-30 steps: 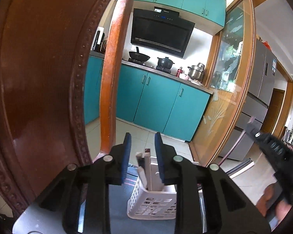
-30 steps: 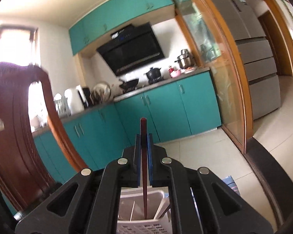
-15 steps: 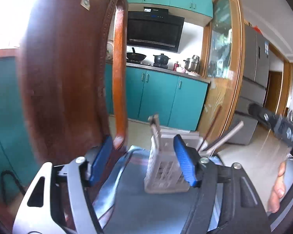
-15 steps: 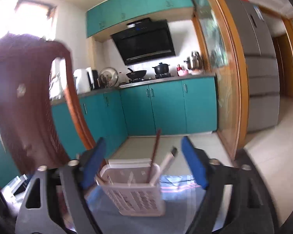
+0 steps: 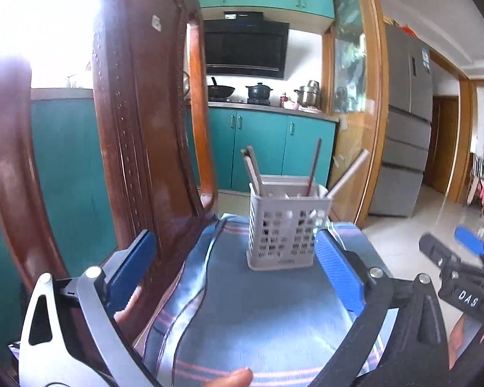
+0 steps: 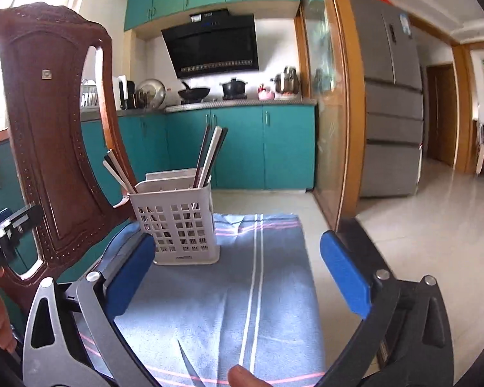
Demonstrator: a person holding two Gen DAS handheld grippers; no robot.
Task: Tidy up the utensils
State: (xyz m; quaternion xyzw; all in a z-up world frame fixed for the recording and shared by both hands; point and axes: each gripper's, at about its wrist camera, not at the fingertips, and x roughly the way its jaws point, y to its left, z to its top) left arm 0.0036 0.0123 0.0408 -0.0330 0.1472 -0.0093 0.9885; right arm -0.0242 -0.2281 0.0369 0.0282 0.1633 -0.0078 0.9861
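A white slotted utensil basket (image 5: 285, 225) stands upright on a blue striped cloth (image 5: 258, 316); it also shows in the right wrist view (image 6: 177, 222). Several chopsticks and utensil handles (image 6: 209, 158) stick up out of it, some leaning left (image 5: 253, 171), some right (image 5: 347, 174). My left gripper (image 5: 238, 271) is open and empty, well back from the basket. My right gripper (image 6: 238, 277) is open and empty, also back from the basket; it also shows in the left wrist view (image 5: 461, 258) at the right edge.
A carved brown wooden chair back (image 6: 55, 135) stands close on the left, touching the cloth's left side (image 5: 151, 148). Teal kitchen cabinets (image 6: 242, 148), a glass partition (image 6: 326, 103) and a grey fridge (image 6: 390, 96) lie beyond. A fingertip (image 6: 242, 377) shows at the bottom.
Both grippers opened and pulled back from the basket. The right one let go of the dark chopstick, which now stands in the basket.
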